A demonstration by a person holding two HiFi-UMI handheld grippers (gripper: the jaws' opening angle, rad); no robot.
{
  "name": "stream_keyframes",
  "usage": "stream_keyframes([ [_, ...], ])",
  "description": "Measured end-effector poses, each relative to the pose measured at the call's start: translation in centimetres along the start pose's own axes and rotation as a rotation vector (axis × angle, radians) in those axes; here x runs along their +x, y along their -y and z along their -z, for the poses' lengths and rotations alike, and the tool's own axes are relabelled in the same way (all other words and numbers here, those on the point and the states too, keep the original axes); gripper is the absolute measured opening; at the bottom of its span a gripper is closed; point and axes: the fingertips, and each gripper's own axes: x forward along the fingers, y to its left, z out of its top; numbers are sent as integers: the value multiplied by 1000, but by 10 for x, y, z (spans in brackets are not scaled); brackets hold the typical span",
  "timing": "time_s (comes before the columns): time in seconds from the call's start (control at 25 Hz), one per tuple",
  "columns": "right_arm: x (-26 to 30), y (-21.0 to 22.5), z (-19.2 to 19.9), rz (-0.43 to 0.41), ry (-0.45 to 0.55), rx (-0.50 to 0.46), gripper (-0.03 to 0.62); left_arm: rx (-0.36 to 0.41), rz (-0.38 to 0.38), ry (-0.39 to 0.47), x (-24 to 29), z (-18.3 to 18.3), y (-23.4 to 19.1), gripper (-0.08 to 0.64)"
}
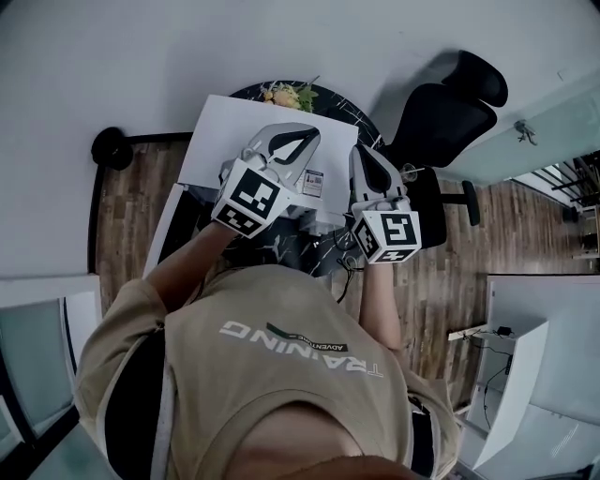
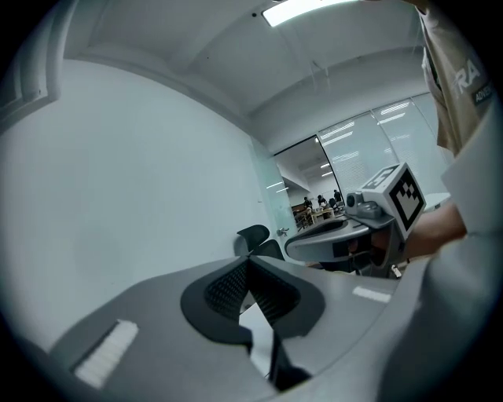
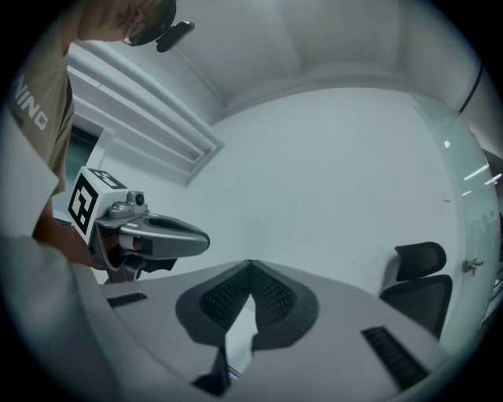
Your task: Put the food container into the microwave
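Left gripper (image 1: 312, 131) + right gripper (image 1: 360, 150): 2; 1 chair (image 1: 450, 112); 1 table (image 1: 343, 103)

A round dark table (image 1: 343, 107) carries a white microwave (image 1: 246, 133) and flowers (image 1: 289, 95).

Cool, even overhead light fills the room, bright and without hard shadows. In the left gripper view a ceiling lamp (image 2: 302, 9) blows out to white glare at the top edge. Both gripper views are round fisheye pictures with black corners. The left claw (image 2: 250, 261) and right claw (image 3: 250, 264), close to the lens, look soft. The head view bends straight lines near its edges.
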Motion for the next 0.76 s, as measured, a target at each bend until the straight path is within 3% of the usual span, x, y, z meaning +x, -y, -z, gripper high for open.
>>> stream_keyframes([
  [0.2,10,-9,8,-24,-19,4,8,14,-33,-44,-9,25,1,9],
  [0.4,14,-13,17,-34,-57,-1,9,-43,-55,-56,-11,41,-7,8],
  [0.76,21,-2,41,-20,-99,19,8,-102,-11,-71,3,64,3,8],
])
